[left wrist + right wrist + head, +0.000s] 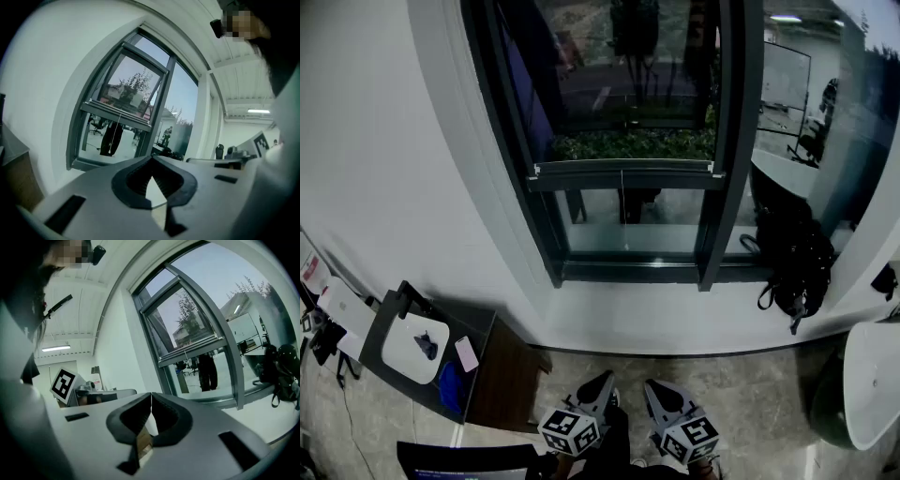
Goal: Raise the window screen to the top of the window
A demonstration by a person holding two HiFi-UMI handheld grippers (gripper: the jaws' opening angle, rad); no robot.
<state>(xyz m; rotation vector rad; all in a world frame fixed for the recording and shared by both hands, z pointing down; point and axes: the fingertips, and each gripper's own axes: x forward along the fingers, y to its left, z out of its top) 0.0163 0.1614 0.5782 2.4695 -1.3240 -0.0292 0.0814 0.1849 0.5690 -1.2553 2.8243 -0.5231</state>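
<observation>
The dark-framed window [727, 141] stands ahead in the white wall. The screen's grey bottom bar [623, 170] crosses the pane about halfway up, and a thin pull cord [622, 192] hangs from its middle. The same bar [117, 115] shows in the left gripper view, and the bar [192, 352] also shows in the right gripper view. Both grippers are low and close to my body, well short of the window. My left gripper [602, 380] [151, 158] is shut on nothing. My right gripper [654, 386] [151, 395] is shut and empty too.
A black backpack [792, 258] leans below the window's right corner. At lower left is a dark side table [394, 314] with a white tray, a phone and a blue item, beside a wooden cabinet [506, 380]. A white round table [874, 384] sits at right.
</observation>
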